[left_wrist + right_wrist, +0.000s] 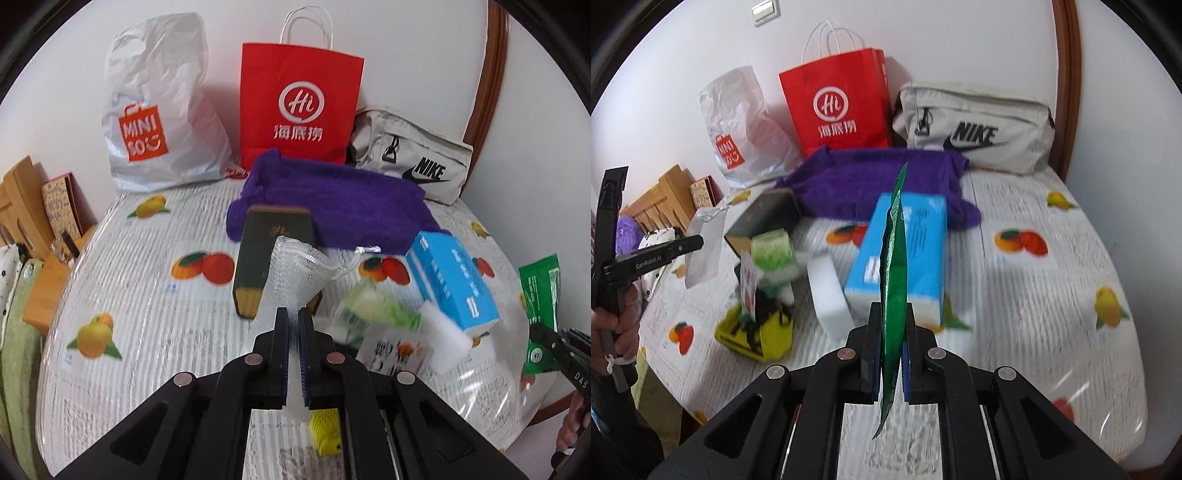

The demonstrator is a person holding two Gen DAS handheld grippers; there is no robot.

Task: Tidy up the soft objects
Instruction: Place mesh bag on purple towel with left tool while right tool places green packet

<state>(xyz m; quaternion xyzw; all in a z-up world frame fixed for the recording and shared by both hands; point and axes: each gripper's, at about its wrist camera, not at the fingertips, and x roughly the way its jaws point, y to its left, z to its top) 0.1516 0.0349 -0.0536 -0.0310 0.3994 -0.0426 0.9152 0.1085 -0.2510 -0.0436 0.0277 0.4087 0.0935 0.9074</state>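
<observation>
My left gripper (293, 312) is shut on a white mesh drawstring pouch (299, 266), which hangs above the table in front of a dark green box (271, 240). The right wrist view shows that same gripper (698, 242) at the left with the pouch (703, 254) in it. My right gripper (893, 308) is shut on a flat green sachet (895, 258), held edge-on and upright. In the left wrist view the sachet (541, 295) shows at the far right. A purple towel (332, 206) lies at the back of the table.
A Miniso plastic bag (159, 118), a red paper bag (299, 107) and a grey Nike bag (413, 162) stand along the wall. On the fruit-print tablecloth (147, 295) lie a blue tissue box (905, 251), a white sponge (829, 295), a green-white pack (774, 251) and a yellow item (757, 332).
</observation>
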